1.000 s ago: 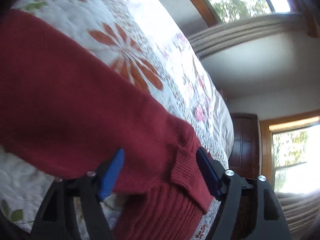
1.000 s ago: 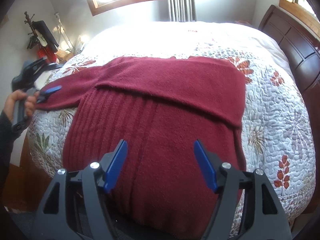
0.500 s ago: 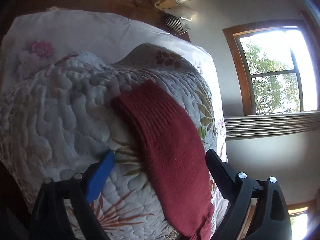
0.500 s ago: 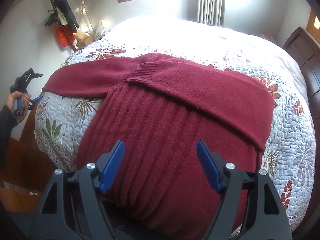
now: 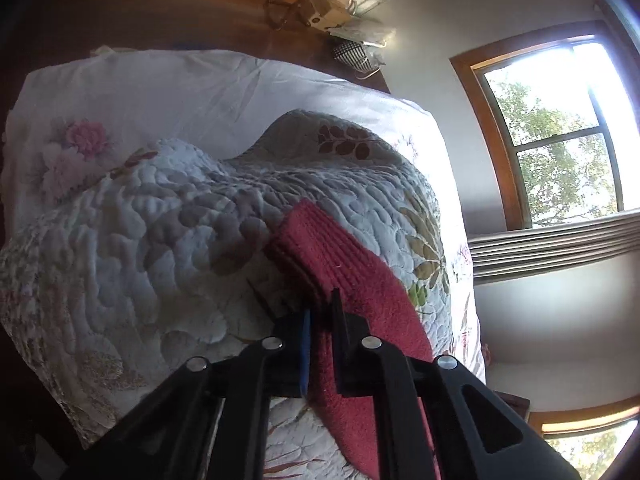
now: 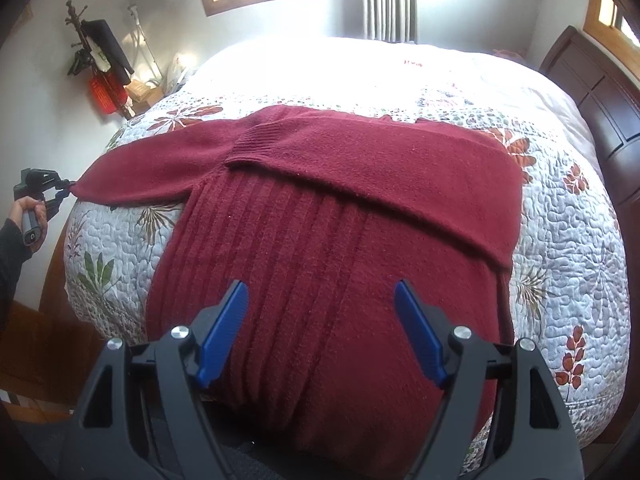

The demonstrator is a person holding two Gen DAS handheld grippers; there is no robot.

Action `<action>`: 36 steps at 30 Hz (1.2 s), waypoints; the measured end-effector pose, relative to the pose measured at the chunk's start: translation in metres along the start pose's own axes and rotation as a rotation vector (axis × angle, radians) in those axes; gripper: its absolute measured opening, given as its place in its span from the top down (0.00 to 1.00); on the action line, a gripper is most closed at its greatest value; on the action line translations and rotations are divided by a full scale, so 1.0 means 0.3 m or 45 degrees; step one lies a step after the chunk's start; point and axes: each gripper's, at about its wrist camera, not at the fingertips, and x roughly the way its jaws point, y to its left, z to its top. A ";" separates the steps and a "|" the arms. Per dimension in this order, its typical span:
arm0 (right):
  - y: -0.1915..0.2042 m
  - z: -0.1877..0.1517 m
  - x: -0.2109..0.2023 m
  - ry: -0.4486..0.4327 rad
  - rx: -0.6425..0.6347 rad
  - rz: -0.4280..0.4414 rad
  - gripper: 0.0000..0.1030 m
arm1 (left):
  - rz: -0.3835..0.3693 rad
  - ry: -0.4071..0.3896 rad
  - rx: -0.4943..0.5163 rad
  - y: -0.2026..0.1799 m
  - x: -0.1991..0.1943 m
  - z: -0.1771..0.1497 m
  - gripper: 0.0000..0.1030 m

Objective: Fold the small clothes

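Left tongs (image 5: 320, 312) now clamped on sleeve (image 5: 360, 280), quilted bed (image 6: 560, 240)

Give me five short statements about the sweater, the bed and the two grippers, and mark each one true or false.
1. The left gripper is shut on the sweater's left sleeve. True.
2. The right gripper is clamped on the hem. False: its jaws stand open above the sweater.
3. The other sleeve is folded across the sweater's body. True.
4. The sweater is blue. False: it is dark red.
5. The sweater lies on a bare wooden floor. False: it lies on a quilt with leaf and flower prints, on a bed.
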 end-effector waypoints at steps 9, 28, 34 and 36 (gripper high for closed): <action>-0.042 -0.021 -0.012 -0.006 0.096 0.060 0.27 | -0.246 -0.029 0.344 -0.423 -0.193 -0.095 0.93; -0.287 -0.147 -0.093 -0.060 0.405 0.044 0.27 | -0.463 0.350 1.054 -1.168 0.004 -0.959 0.93; -0.369 -0.199 -0.106 -0.055 0.490 0.013 0.27 | -0.371 0.501 1.184 -1.196 0.191 -1.211 0.93; -0.387 -0.212 -0.114 -0.060 0.509 0.007 0.27 | -0.344 0.559 1.210 -1.187 0.248 -1.291 0.93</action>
